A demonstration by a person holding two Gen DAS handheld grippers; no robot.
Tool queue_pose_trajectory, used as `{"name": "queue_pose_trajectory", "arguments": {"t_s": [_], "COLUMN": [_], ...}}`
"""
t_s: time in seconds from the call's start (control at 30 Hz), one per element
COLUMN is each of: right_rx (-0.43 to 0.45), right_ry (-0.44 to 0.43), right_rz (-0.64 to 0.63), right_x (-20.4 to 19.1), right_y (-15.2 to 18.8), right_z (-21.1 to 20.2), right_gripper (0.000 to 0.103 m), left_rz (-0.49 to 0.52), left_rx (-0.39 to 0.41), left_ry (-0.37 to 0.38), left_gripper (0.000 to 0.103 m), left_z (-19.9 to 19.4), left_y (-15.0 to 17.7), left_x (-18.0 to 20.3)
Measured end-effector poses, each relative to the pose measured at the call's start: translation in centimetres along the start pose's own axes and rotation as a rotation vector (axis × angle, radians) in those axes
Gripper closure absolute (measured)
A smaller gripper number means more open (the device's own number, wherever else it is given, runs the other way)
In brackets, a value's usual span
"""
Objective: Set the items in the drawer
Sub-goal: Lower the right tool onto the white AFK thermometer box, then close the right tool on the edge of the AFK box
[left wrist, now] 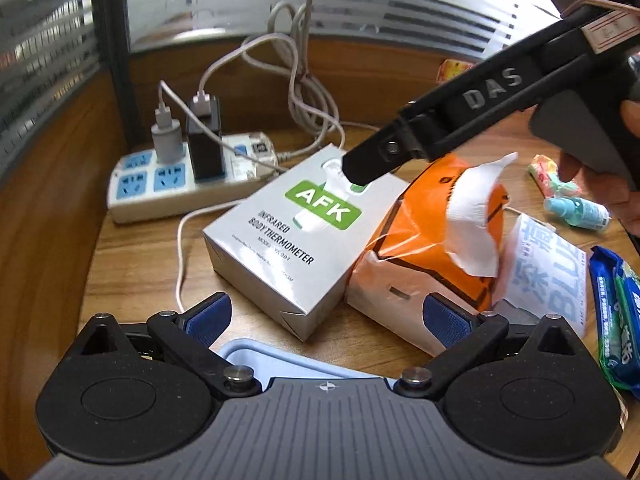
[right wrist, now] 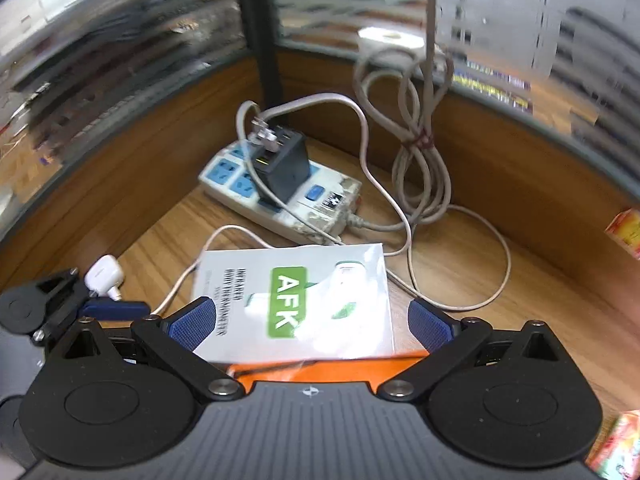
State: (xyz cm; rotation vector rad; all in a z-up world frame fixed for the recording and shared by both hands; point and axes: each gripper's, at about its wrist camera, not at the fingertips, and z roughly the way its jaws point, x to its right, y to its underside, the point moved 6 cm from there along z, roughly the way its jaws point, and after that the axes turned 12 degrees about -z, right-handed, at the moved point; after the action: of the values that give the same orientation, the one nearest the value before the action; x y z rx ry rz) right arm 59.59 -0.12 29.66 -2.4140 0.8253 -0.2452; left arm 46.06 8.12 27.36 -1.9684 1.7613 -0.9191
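Left tongs [left wrist: 326,316] spread wide above the desk [left wrist: 132,272]; right tongs [right wrist: 314,320], also released, hover over the thermometer box [right wrist: 296,300].

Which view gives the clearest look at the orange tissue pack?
The left wrist view: the orange tissue pack lies right of the thermometer box, with a white tissue sticking out of its top. The right wrist view shows only an orange strip at that gripper's base.

Black gripper [left wrist: 326,320] frames, blue ribbed pads [left wrist: 208,320] (silver screws), "DAS" lettering.
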Motion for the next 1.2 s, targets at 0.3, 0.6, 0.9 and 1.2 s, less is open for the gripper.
{"name": "queue_pose_trajectory", "arguments": {"t_s": [0.3,0.6,0.9,1.2], "right_rx": [-0.029,-0.059,-0.056,-0.039], "right_ry": [-0.073,-0.152,-0.103,-0.092], "right_rz": [0.063,0.088,0.042,-0.021], "right_x": [2.1,2.1,0.1,-1.5], "right_y": [0.3,1.0,0.9,0.3], "right_z": [4.4,7.1,6.8,3.8], "right_gripper": [0.000,0.000,0.000,0.000], "left_rz": [-0.054,-0.085,-0.087,-0.116], "left_rx": [-0.025,-0.033,-0.026,0.022], "left_ry": [0.026,0.028,-0.002,-0.004], "left_gripper": [0.000,0.000,0.000,0.000], "left_z": [3.0,4.5,5.5,3.8], "left_y": [-1.1,-1.3,-0.9,-0.6], "left_x": [-0.6,-1.2,-1.0,-2.2]}}
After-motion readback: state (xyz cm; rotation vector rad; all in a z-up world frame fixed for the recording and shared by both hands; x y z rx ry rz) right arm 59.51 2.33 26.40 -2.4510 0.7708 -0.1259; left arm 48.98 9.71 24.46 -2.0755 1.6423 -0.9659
